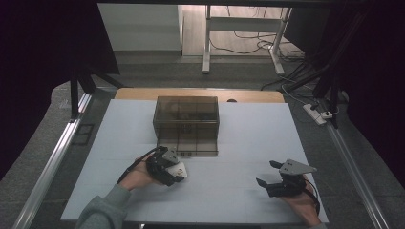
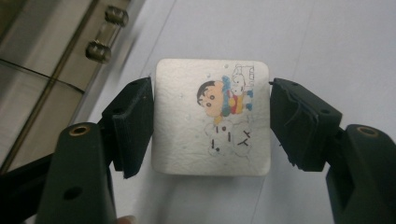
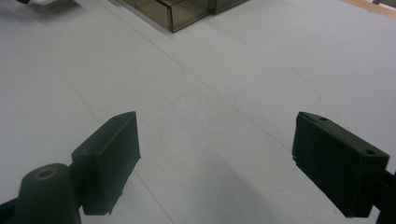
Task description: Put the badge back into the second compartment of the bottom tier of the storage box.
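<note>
Two claws at table: my left claw clamps cartoon tile; I keep squeeze even, lift level toward smoked box; right claw gapes empty.

Left gripper clamps white square cartoon-printed pad between fingers; smoky box, probably drawer, alongside.

The left gripper has its two black jaws pressed in from either side, clamped tight, the hand cupped behind it. The right gripper rests with jaws spread wide, its hand underneath.
</note>
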`<state>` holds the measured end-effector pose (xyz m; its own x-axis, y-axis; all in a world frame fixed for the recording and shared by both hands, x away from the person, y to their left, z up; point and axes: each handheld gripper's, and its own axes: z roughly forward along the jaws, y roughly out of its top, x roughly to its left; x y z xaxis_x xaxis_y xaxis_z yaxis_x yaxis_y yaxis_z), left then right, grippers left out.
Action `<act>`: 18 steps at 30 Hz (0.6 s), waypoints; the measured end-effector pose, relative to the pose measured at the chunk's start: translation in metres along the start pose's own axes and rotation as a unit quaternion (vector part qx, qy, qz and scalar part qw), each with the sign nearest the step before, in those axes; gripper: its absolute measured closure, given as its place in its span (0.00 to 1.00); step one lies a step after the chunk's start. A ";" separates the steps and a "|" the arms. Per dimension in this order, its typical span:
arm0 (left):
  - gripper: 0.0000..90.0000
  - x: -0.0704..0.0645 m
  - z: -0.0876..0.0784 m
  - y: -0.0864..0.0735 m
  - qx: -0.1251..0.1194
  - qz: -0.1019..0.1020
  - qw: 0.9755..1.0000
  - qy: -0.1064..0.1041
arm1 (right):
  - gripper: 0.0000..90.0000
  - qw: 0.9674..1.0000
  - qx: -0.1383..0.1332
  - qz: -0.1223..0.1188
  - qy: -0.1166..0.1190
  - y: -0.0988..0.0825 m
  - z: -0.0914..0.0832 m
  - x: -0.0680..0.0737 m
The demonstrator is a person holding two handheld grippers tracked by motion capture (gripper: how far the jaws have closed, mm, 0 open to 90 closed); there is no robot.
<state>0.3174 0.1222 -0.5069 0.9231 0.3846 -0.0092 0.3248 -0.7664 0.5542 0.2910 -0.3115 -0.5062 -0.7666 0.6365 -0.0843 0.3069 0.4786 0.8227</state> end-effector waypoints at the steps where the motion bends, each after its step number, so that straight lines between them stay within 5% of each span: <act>1: 0.37 0.000 -0.002 0.000 -0.005 -0.002 1.000 0.000 | 0.17 1.000 -0.001 0.000 0.000 0.000 0.000 0.000; 18: 0.37 0.000 -0.024 0.001 -0.063 -0.017 0.998 0.018 | 0.17 1.000 -0.003 -0.001 0.001 0.000 0.000 0.000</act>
<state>0.3127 0.1337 -0.4859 0.9030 0.4296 -0.0018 0.3257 -0.6820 0.6548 0.2912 -0.3118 -0.5059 -0.7683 0.6344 -0.0856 0.3016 0.4767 0.8257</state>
